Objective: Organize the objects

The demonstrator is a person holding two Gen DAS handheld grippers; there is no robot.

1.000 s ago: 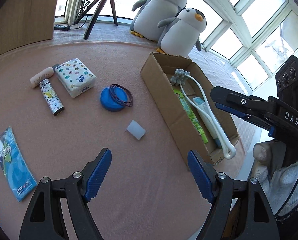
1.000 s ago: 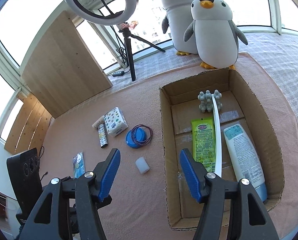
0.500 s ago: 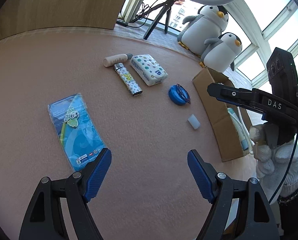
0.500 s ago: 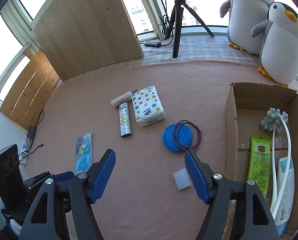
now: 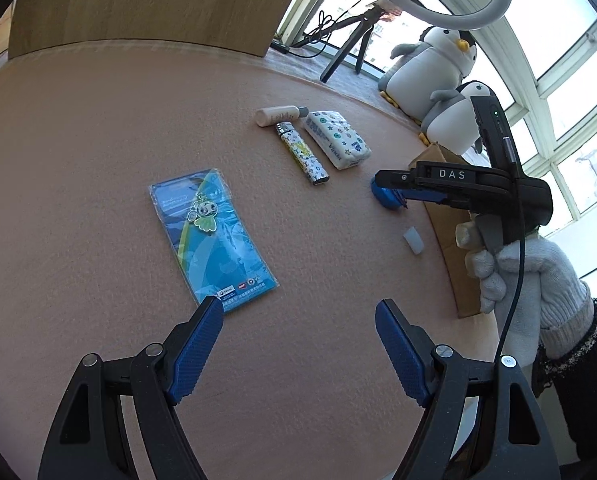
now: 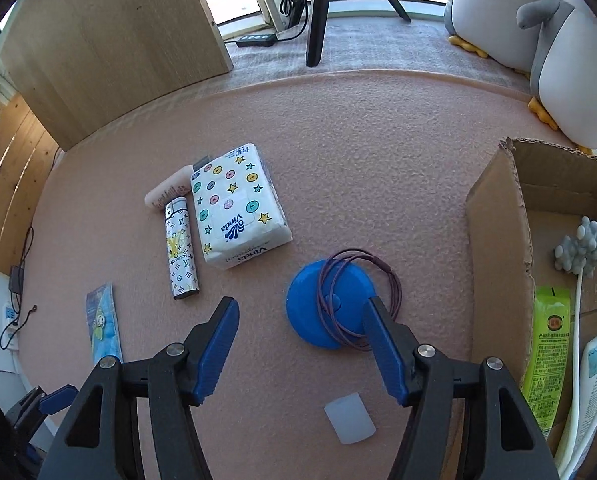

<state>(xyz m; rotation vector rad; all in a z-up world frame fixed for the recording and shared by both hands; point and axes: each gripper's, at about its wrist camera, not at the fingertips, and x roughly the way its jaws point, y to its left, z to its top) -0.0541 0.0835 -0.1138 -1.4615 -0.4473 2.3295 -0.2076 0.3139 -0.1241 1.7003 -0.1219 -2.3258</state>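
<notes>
On the pink mat lie a blue packet with a green charm, a patterned lighter, a cream tube, a tissue pack, a blue disc with a purple cord loop on it, and a small white cap. My left gripper is open, its left fingertip by the packet's near corner. The right gripper hovers open over the disc's near edge. It also shows side-on in the left wrist view as the right gripper, held by a gloved hand.
A cardboard box at the right holds a green sachet, a white tube and a white-handled massager. Two plush penguins, a tripod and a wooden panel stand beyond the mat.
Both grippers have swung left, away from the box. The left one now faces the blue packet, and the right one has come down close over the blue disc. Both stay open.
</notes>
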